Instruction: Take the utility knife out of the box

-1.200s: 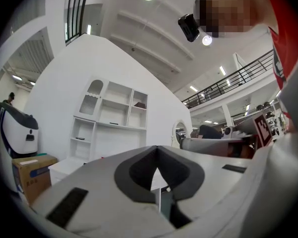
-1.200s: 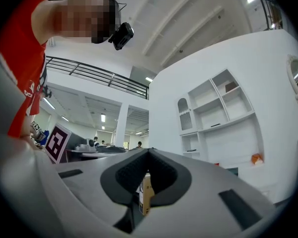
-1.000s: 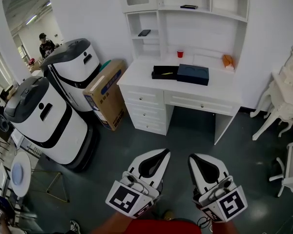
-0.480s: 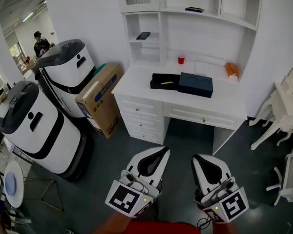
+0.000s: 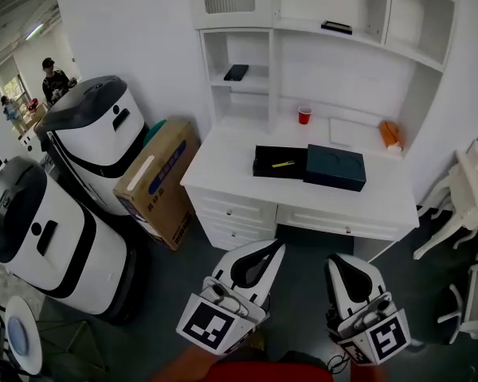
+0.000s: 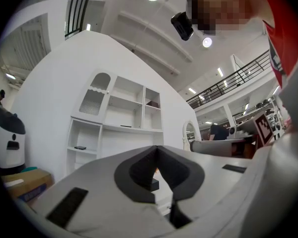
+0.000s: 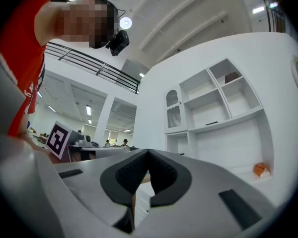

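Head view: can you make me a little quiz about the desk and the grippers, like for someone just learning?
1. True or false: the utility knife lies inside the open box.
2. What colour is the cup on the desk?
3. The left gripper and right gripper are: A open, B shut and empty, C holding the knife.

Key: 1 true; 2 red; 3 B.

No legible words or numbers anywhere. Blue-and-white printed strip on the brown cardboard carton: too small to read. White lettering on the red shirt: blurred. Cubes of the left gripper and the right gripper each bear a black-and-white square marker, pattern only, no characters.
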